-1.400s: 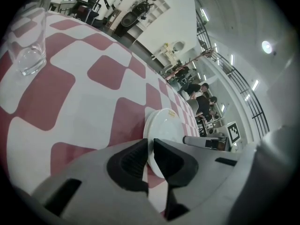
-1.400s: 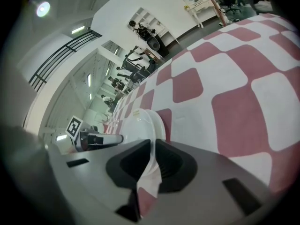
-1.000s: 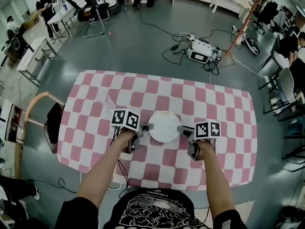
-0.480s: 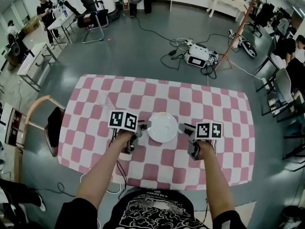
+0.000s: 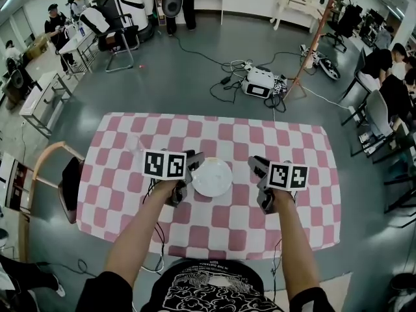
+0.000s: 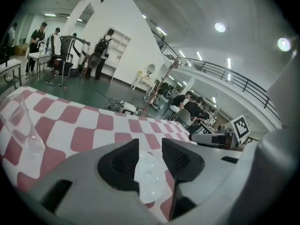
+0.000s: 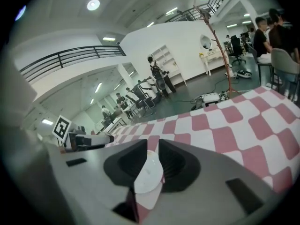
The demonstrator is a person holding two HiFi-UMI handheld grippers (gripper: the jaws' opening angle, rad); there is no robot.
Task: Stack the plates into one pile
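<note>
White crockery shows as a single round disc, the pile of plates (image 5: pixel 212 177), lying flat on the pink-and-white checked table (image 5: pixel 305 155) just left of the middle of the head view. No other plate lies anywhere on the cloth, so I judge the stacking done or all but done, with little left except to draw the hands clear. How many plates are in the pile cannot be told from above, since only the top one shows: plain, pale and shallow, with nothing on it. The left tool (image 5: pixel 195 161) is just beside the pile's upper left edge, its jaws about half apart and gripping nothing. In the left gripper view the pile appears only as a pale shape on the cloth beyond the gap. The right tool (image 5: pixel 255 166) stands apart from the pile's right side. Its jaws have just been closing and leave a narrow gap with nothing pinched in it; the plate is seen through it, farther off. A clear glass (image 6: pixel 27 132) stands on the cloth at the lower left of the left gripper view, away from the pile.
</note>
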